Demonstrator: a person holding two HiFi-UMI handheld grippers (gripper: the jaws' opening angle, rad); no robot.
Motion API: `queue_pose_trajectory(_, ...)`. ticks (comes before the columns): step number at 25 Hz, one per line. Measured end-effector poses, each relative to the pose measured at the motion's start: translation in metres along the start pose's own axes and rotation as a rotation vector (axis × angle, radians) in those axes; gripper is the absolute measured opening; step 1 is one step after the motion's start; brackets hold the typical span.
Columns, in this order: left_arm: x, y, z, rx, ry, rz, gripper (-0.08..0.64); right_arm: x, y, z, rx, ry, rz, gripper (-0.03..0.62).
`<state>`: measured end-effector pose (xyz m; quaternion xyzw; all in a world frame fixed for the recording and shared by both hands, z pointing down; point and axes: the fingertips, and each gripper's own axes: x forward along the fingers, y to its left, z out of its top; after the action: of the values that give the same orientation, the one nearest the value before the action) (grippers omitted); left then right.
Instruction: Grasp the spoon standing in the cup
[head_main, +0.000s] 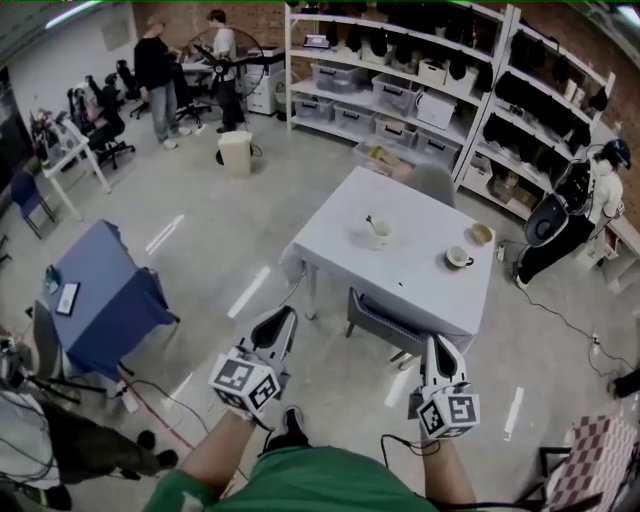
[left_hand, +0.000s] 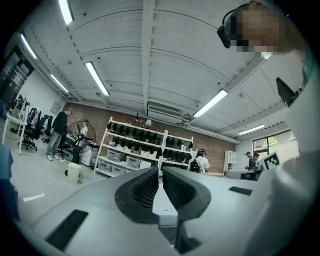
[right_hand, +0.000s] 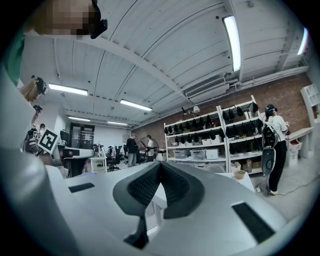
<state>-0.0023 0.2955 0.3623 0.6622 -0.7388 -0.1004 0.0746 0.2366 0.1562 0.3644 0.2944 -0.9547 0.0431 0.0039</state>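
Both my left claw (head_main: 285, 318) and right claw (head_main: 437, 345) were closed, empty, well apart from the spoon (head_main: 371, 224) in the cup (head_main: 380, 234); I judged approaching, then opening one, came next.

Grey floor (head_main: 200, 190), white shelving (head_main: 400, 85) against brick wall (head_main: 262, 14), ceiling strip lights (left_hand: 97, 78)

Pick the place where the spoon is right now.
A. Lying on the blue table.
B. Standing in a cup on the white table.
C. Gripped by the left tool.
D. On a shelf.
B: the spoon stands in the cup on the white table, while the left tool and the right tool are shut, empty and short of the table.
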Motion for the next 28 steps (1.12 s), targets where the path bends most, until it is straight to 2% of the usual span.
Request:
queue_pose_trajectory(3,0.015,0.038,0.007,-0.015,-0.001,-0.019,0.04,0.034,0.015,0.002,0.0,0.007,-0.021,0.023)
queue_pose_trajectory(10,0.029,0.117,-0.007,-0.056,-0.001,-0.066,0.04,0.091,0.058,-0.014,-0.032,0.015,-0.059,0.023)
queue_pose_trajectory(14,0.04,0.141,-0.007,-0.088,0.01,-0.078,0.04,0.115,0.071,-0.016,-0.05,0.045,-0.065,0.023)
queue_pose_trajectory(17,0.055,0.149,-0.015,-0.096,0.019,-0.087,0.04,0.13,0.065,-0.021,-0.048,0.051,-0.073,0.023)
queue_pose_trajectory(20,0.084,0.155,-0.001,-0.091,0.036,-0.086,0.04,0.158,0.052,-0.009,-0.038,0.051,-0.066,0.022)
queue_pose_trajectory(28,0.163,0.195,0.007,0.004,0.015,-0.029,0.04,0.246,0.0,-0.019,0.009,-0.014,-0.022,0.023)
